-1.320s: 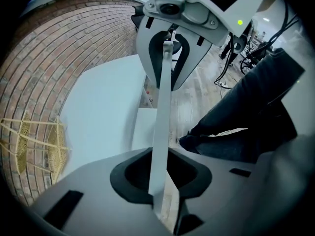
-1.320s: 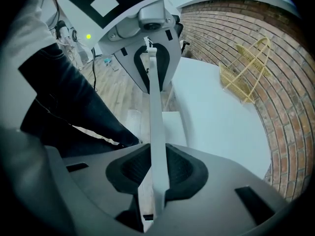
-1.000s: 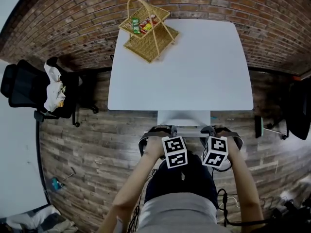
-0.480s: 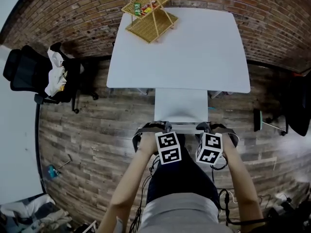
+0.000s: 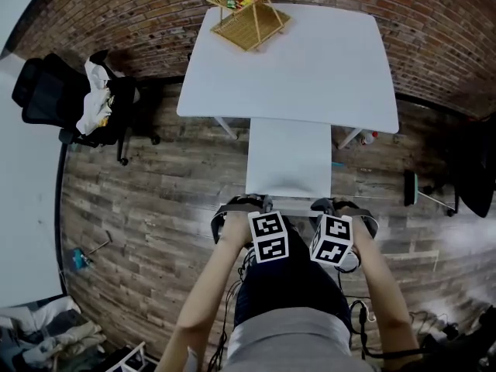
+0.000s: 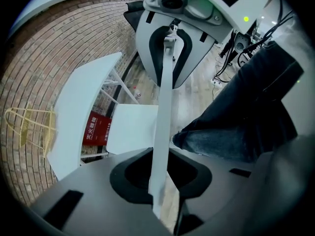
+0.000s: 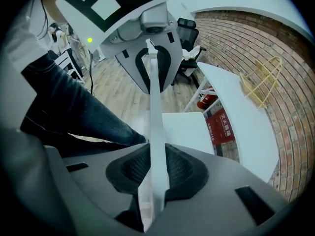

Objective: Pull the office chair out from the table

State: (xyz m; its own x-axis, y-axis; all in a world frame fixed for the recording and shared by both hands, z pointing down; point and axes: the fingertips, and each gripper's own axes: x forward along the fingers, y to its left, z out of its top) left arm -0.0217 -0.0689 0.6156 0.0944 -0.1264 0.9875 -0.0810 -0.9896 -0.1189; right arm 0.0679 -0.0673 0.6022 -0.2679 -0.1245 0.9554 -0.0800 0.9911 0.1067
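Pinching the thin white backrest edge point(image 6: 162, 112) of the office chair point(image 5: 288, 157), the left gripper point(image 5: 249, 205) and right gripper point(image 5: 331, 205) sit side by side. The chair's seat lies just beyond the fingers and reaches the table point(image 5: 310, 68), which carries a wicker basket point(image 5: 249, 18) at its far corner.

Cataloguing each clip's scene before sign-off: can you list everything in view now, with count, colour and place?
white chair: one, white, in front of the table, nearer the person
table: one, white, by the brick wall
wicker basket: one, tan, table's far left corner
black office chairs: two, black, one left under pale cloth, one at right edge
red box: one, red, under the table
left gripper: one, grey, fingers shut on the chair's backrest
right gripper: one, grey, fingers shut on the same backrest
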